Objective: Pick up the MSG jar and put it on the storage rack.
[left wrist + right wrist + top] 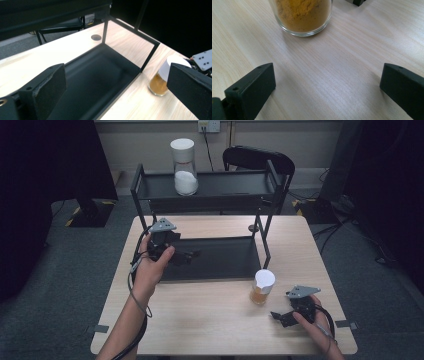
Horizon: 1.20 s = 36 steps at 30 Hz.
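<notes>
The glass jar of orange-brown powder (262, 289), capped with a white lid, stands upright on the wooden surface (210, 320) toward the near right, just in front of the near right corner of the black two-tier rack (210, 257). In the right gripper view its glass base (303, 15) sits straight ahead of the jaws, some way off and untouched. The right tool (281, 316) lies low over the surface just to the right of the jar, jaws spread wide and empty, pointed at it; that looks to me like a line-up for a grasp around the glass body, low enough to keep the jar from tipping.

The left tool (192, 255) hangs over the rack's lower tray, well left of the jar, jaws likewise wide apart with nothing between them. My guess is it waits there out of the way, or marks the tray as the spot where the jar is headed.

On the rack's upper shelf, at the far left, stands a taller glass jar of white powder (184, 167) with a white lid. A black chair (260, 160) sits beyond the rack.
</notes>
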{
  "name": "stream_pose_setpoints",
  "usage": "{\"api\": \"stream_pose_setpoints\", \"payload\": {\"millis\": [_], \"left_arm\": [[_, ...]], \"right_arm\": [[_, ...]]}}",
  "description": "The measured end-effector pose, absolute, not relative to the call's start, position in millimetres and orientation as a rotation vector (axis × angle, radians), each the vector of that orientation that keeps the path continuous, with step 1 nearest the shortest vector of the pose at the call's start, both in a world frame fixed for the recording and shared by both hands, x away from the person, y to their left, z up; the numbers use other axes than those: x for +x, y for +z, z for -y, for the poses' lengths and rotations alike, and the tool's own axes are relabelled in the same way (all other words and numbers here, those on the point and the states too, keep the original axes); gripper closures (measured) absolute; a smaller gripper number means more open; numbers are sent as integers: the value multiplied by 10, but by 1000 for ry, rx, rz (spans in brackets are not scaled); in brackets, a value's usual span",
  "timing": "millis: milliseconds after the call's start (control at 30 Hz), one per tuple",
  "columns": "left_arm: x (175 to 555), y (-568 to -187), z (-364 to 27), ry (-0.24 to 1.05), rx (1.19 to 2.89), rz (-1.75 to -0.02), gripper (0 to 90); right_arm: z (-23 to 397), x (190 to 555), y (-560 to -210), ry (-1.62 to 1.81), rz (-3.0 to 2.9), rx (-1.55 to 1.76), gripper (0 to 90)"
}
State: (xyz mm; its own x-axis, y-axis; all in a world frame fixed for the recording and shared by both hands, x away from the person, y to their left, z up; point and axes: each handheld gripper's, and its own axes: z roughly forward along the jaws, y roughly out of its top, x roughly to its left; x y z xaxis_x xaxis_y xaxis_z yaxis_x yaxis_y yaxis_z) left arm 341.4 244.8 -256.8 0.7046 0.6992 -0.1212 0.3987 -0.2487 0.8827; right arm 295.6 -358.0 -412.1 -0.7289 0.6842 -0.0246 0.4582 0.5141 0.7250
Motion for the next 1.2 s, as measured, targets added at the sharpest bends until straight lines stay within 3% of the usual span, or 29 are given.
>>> {"api": "stream_pose_setpoints", "payload": {"millis": [1200], "left_arm": [[3252, -3475, -2487, 268, 1930, -896, 23]], "right_arm": [[3580, 2955, -4122, 1039, -2451, 956, 0]]}}
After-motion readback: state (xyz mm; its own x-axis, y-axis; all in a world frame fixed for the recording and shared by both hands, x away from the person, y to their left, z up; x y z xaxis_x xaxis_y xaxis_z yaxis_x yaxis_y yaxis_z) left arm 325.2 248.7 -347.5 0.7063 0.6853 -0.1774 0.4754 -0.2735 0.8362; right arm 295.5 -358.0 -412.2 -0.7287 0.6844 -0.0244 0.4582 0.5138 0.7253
